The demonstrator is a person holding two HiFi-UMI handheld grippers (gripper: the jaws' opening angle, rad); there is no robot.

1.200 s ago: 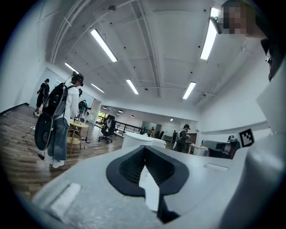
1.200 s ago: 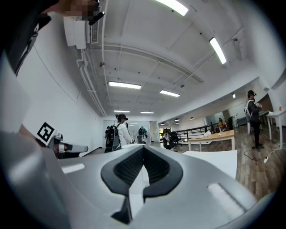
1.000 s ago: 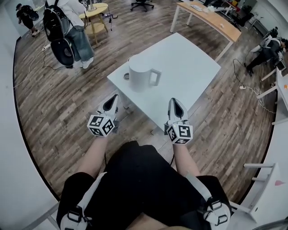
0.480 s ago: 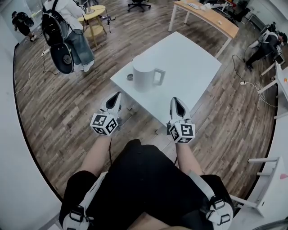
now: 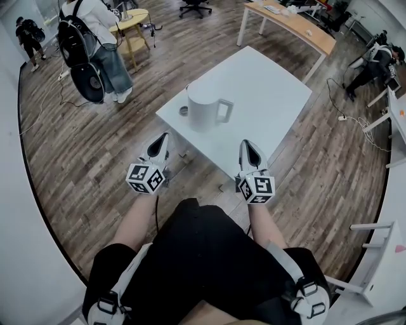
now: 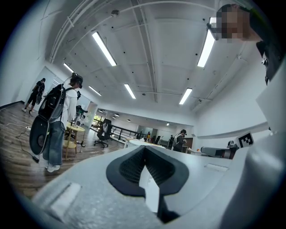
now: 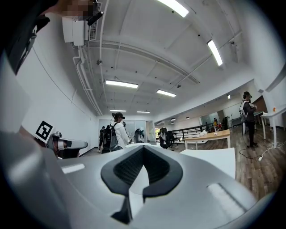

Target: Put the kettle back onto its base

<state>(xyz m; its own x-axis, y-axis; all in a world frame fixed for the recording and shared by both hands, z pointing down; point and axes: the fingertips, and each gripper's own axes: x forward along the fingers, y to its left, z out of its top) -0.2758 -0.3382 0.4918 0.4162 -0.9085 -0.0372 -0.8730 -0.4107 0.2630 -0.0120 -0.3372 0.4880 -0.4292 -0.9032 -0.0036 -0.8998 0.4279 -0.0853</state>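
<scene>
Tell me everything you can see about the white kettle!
The kettle is plain white, a smooth round jug that looks like plastic, with a boxy loop handle sticking out to the picture's right. It stands upright on the white table, near its left corner. A small round grey disc lies close at its left; whether they touch is unclear. Nothing is gripping it.

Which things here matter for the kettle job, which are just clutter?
Job: kettle; small round piece beside it, likely its base; white table; left gripper, right gripper, both shut, empty.
Lying about: wooden desk; office chair; round yellow table.
</scene>
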